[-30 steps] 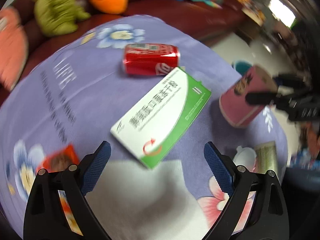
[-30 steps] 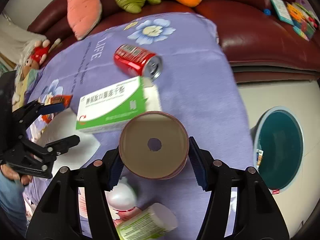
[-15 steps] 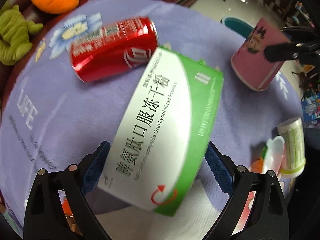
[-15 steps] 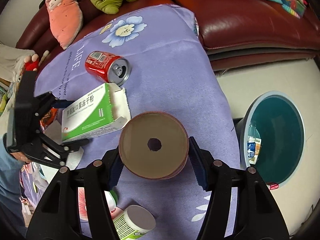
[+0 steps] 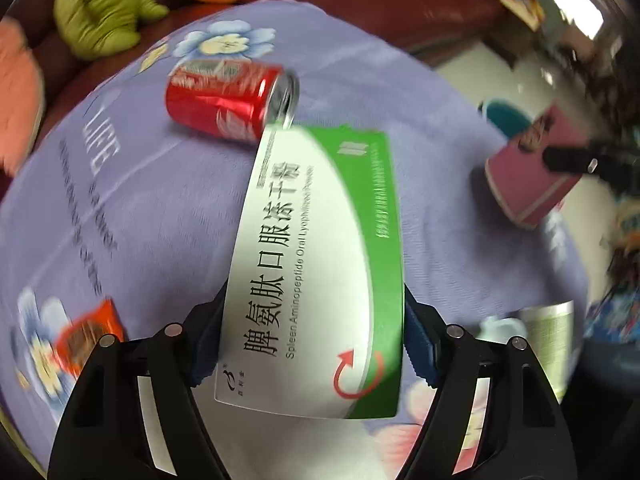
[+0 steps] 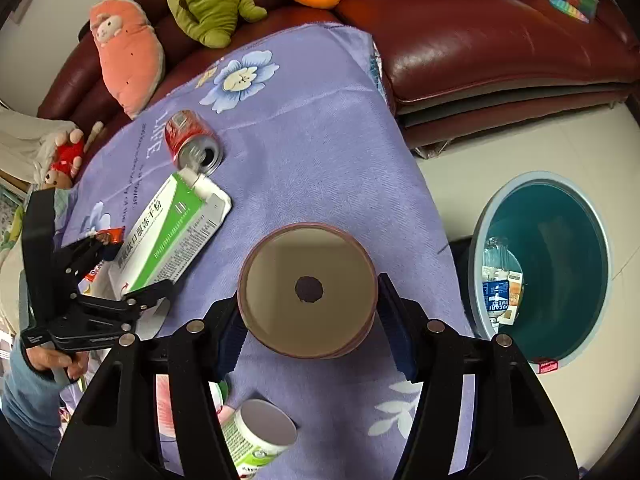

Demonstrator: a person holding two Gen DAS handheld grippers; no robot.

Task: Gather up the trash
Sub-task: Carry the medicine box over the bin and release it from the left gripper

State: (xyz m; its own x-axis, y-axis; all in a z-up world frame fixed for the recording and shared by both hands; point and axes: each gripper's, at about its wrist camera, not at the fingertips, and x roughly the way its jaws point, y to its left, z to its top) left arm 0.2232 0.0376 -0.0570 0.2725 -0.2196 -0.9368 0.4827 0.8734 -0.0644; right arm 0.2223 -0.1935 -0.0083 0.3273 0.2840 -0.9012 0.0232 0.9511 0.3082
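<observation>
Left tongs (image 5: 312, 344) closing around green-white cardboard medicine box (image 5: 320, 264); right tongs (image 6: 308, 312) grasping maroon paper cup (image 6: 308, 292). Red can (image 6: 192, 144) remains on bench; teal bin (image 6: 560, 264) partly filled.

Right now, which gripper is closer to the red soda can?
Left. The left gripper, closing around the green box, sits just short of the can; the right gripper holds the cup farther away.

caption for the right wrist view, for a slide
Right gripper carries a round maroon paper cup above the purple flowered cloth, near the teal round bin.
</observation>
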